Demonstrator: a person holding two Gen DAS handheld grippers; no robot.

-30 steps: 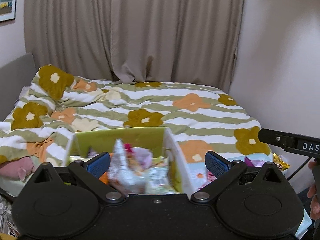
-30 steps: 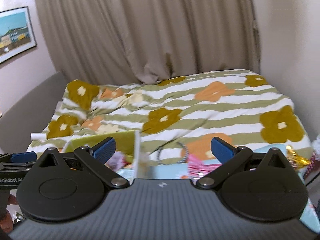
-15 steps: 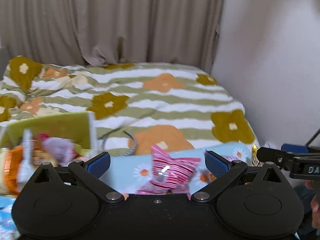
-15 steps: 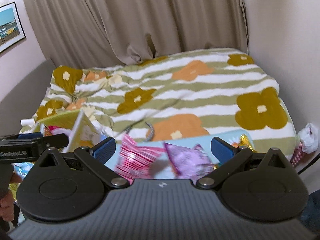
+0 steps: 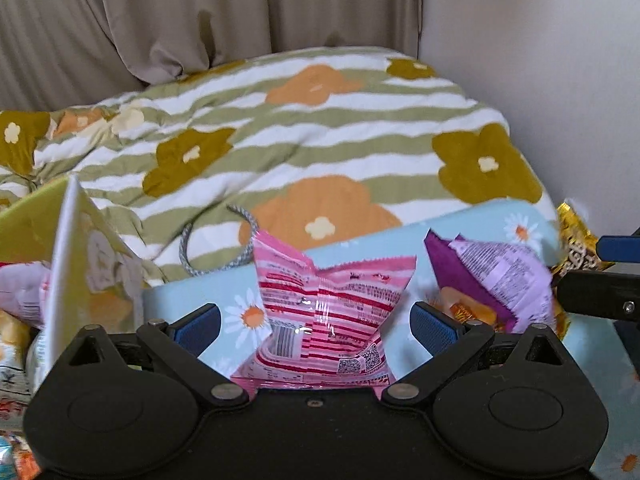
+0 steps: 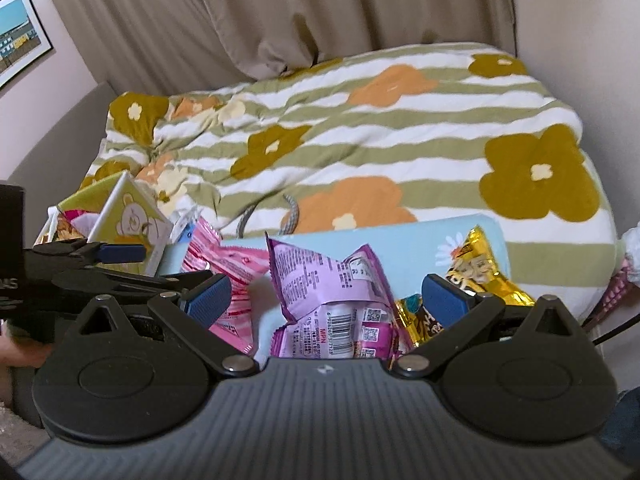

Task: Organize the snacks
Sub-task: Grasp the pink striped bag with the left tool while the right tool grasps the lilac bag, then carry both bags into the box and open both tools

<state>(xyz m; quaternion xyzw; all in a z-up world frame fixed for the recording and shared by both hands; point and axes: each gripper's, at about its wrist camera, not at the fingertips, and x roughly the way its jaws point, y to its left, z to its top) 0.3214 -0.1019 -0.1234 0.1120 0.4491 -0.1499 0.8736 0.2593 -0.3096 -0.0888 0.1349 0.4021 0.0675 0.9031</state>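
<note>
Left gripper (image 5: 314, 322): jaws spread, empty | pink packet (image 5: 332, 320): beside box (image 5: 68, 248), light, crinkly, slippery; pinch its crimped edge | right gripper (image 6: 326, 298): spread over purple packet (image 6: 332, 304)

**Soft, even room light; fisheye bend and some blur**

The light is mild and diffuse, leaving only faint shadows in the folds of the curtain (image 5: 168, 12) and the quilt (image 5: 280, 128). Small glints show on the pink packet (image 5: 324, 308) and stronger glare on the gold wrapper (image 6: 476, 264). Both views bow hard at the edges, with dark corners. The purple packet (image 5: 496, 276) and the green box (image 5: 68, 248) at near left look smeared.
</note>
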